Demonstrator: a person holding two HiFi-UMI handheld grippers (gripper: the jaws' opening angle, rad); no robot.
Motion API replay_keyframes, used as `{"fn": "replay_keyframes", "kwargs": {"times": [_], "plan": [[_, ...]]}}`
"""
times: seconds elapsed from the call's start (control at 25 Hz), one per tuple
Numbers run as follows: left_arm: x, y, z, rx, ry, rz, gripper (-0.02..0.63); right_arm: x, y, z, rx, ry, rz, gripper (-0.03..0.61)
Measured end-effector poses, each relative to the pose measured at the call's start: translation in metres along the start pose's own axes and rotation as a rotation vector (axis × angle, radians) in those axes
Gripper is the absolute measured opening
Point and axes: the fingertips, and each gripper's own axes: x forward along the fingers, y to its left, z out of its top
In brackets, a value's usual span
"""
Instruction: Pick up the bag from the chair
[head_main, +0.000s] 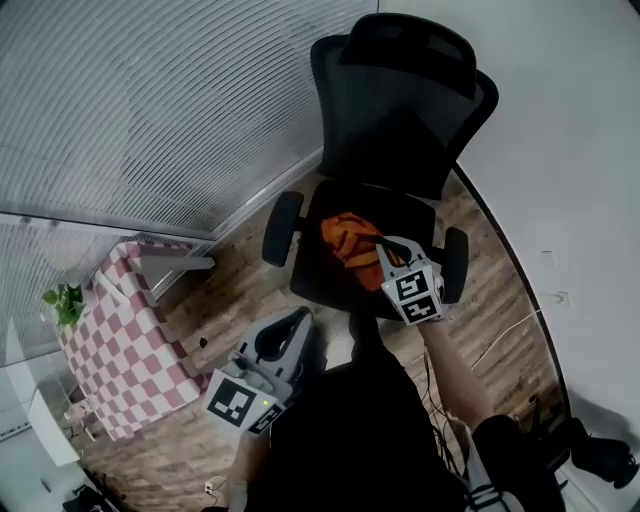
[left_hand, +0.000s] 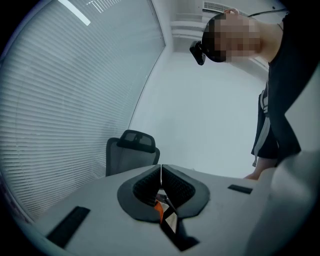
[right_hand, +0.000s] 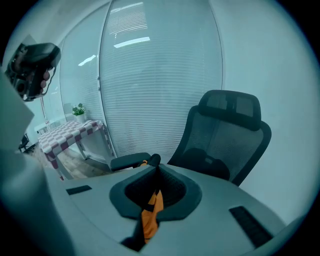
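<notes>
The seat (head_main: 412, 216) is closed off behind by the backrest (head_main: 400, 110) and at the sides by one armrest (head_main: 282, 228) and the other armrest (head_main: 455, 262). It is left open from above and from the front. The wall (head_main: 570, 150) is set close on the right. Bare floor (head_main: 235, 290) is left between seat and table (head_main: 130, 340).

Cool, even indoor light; strong fisheye warping, dark vignetted corners.

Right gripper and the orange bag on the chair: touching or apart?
Touching. In the right gripper view, the right gripper has its jaws shut on the bag.
</notes>
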Motion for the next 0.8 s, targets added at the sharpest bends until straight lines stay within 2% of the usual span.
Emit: {"fn": "replay_keyframes", "kwargs": {"times": [0.48, 0.8], "plan": [[-0.110, 0.023, -0.016, 0.012, -0.043, -0.108, 0.034, -0.071, 0.088, 0.008, 0.057, -0.006, -0.165, 0.023], [-0.165, 0.040, -0.030, 0.022, -0.040, -0.193, 0.034, -0.117, 0.137, 0.040, 0.158, -0.134, -0.274, 0.024]]}}
